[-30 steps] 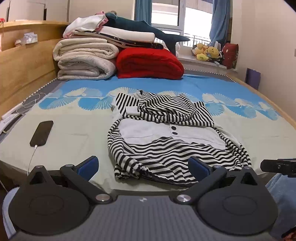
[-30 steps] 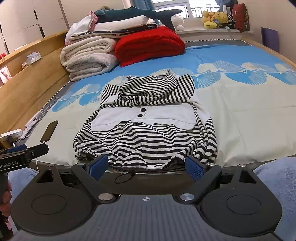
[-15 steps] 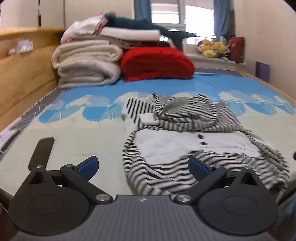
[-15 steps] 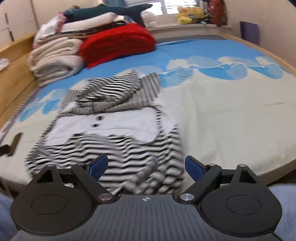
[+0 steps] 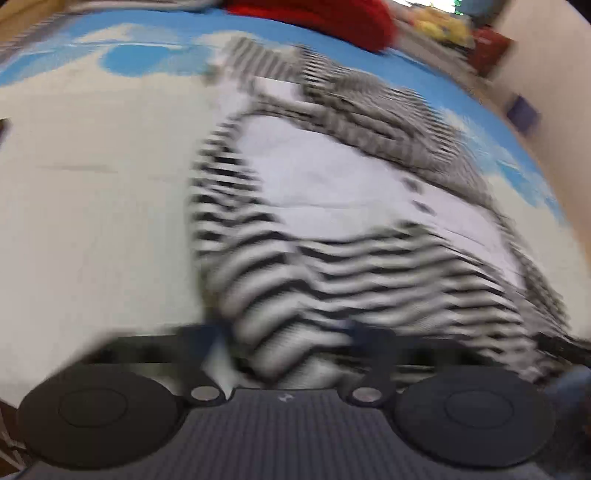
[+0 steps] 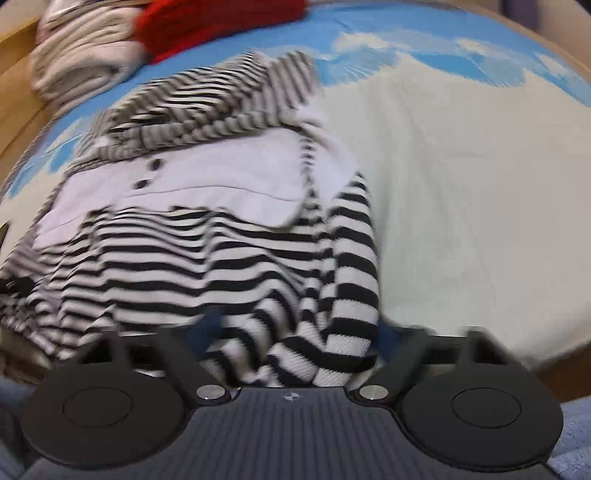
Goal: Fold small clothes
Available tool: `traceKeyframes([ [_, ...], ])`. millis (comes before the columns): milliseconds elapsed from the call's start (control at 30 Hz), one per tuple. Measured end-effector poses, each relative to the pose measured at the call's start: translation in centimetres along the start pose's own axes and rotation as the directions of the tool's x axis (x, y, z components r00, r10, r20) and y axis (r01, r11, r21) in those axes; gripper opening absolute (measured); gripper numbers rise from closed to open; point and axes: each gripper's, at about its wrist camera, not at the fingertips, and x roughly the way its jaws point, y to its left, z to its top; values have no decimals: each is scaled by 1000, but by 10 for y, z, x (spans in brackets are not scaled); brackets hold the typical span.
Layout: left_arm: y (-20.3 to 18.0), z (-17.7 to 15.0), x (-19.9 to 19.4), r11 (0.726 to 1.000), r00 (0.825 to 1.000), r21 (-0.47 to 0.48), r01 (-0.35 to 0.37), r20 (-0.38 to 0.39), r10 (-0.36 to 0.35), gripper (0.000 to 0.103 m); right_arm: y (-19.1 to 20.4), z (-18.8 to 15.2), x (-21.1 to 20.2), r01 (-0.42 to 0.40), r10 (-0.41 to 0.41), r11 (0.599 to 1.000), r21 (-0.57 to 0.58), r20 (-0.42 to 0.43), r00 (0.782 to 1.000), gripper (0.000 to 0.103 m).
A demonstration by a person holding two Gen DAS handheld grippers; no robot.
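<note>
A black-and-white striped top (image 5: 332, 229) with a white chest panel and dark buttons lies on the bed; it also shows in the right wrist view (image 6: 192, 221). Both views are blurred by motion. My left gripper (image 5: 284, 339) is low over the top's near left hem, its blue-padded fingers apart with striped cloth between them. My right gripper (image 6: 295, 339) is over the near right hem and sleeve, its fingers also apart with striped cloth between them. The fingertips are partly hidden by cloth.
The bed sheet (image 6: 461, 184) is cream with blue fan prints. A red folded blanket (image 6: 207, 22) and folded white quilts (image 6: 81, 55) sit at the far end by a wooden headboard. A red blanket (image 5: 317, 18) and plush toys (image 5: 439, 26) show far off.
Both grippers have moved forward and down onto the near hem of the striped top. The fingers of each now straddle striped cloth. The phone has left the left view.
</note>
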Motion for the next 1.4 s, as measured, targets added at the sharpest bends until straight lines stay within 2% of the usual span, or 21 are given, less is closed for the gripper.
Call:
traceKeyframes([
  [33,-1,1,-8,1000,999,2,29,17,-29,17,-1,2,-3,-18,18,1000,17,-3,1000,17],
  [67,0,1,-16,999,998,-1,51,45,-51,12,-3,4,-8,-39,39,999,25,1,999,14],
  [167,8,3,-40,992,992,-63,105,81,-100,11,-16,15,-29,-109,105,987,115,40,994,13],
  [300,4,-6,-74,990,989,-68,120,99,-113,11,-31,15,-72,-184,170,967,177,90,981,12],
  [533,-9,-63,-132,983,983,-60,174,68,-169,11,-58,-29,-127,-249,248,919,305,42,968,12],
  [633,-14,-74,-145,981,984,-82,175,42,-172,11,-64,-31,-136,-246,258,901,357,13,966,12],
  [700,-15,-59,-144,980,985,-98,171,31,-169,11,-64,-14,-133,-246,268,891,383,-4,963,12],
  [767,-12,-27,-137,978,984,-104,179,28,-177,11,-57,14,-122,-255,279,884,392,-6,960,12],
  [833,-9,21,-124,980,985,-97,171,35,-168,11,-50,62,-105,-259,279,881,395,9,960,12],
  [900,-2,88,-102,985,989,-94,142,53,-138,11,-38,126,-76,-238,236,883,404,56,970,12],
  [933,4,124,-86,984,990,-123,133,66,-125,13,-36,156,-58,-221,208,870,441,80,975,13],
  [967,14,163,-65,980,989,-148,134,75,-124,23,-34,192,-32,-190,163,853,487,98,982,16],
  [1000,24,201,-40,976,991,-181,125,72,-114,31,-32,215,-11,-160,123,847,507,107,987,29],
  [1033,34,228,-19,969,996,-235,83,55,-72,54,-31,239,12,-110,69,842,528,97,993,57],
  [1067,45,251,-2,953,998,-304,-20,46,36,78,-28,256,31,-37,5,841,539,60,998,69],
  [1100,53,265,6,922,989,-373,-106,54,136,85,-27,262,39,3,-34,836,548,46,998,75],
  [1133,60,273,8,898,981,-421,-127,78,176,87,-26,261,41,-20,-24,834,551,73,997,75],
  [1200,70,278,10,897,985,-440,-44,129,112,90,-28,249,38,-131,60,841,525,151,987,78],
  [1267,71,264,7,909,984,-417,-12,157,86,95,-32,228,31,-186,86,852,490,220,972,80],
  [1333,65,236,2,931,975,-362,-47,184,121,96,-31,214,31,-180,76,891,416,256,964,80],
  [1400,57,202,0,943,972,-328,-62,196,132,96,-34,195,31,-121,33,938,324,264,964,80],
])
